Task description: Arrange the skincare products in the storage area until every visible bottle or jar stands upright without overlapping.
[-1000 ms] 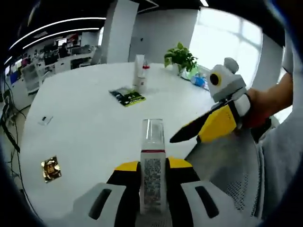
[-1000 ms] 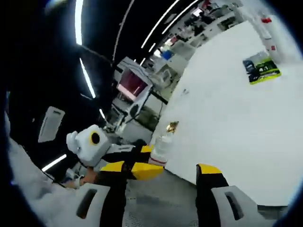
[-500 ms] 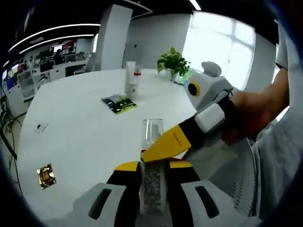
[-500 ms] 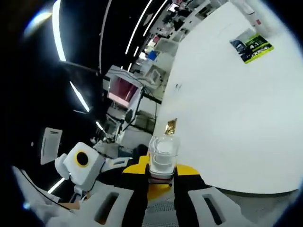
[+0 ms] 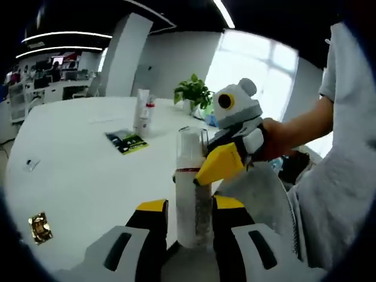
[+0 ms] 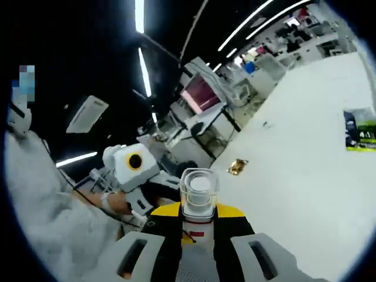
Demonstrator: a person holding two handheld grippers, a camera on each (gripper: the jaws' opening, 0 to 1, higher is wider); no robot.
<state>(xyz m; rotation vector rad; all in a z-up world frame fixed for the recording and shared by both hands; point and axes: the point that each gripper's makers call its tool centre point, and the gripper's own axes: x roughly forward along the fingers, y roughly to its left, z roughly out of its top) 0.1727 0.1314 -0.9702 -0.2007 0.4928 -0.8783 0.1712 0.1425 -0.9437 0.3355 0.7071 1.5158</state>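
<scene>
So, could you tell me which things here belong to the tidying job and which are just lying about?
Part of the job:
- clear-capped bottle, gripped by both grippers
- white tubes standing far across the table

Lying about:
- green-and-black packet
- gold wrapper
- potted plant

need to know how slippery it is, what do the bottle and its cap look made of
The tall white bottle with a red band looks like matte or frosted plastic, opaque with a printed label. Its clear cap seems hard glossy plastic: you can see through it and its rim catches highlights. Glass can't be ruled out.
</scene>
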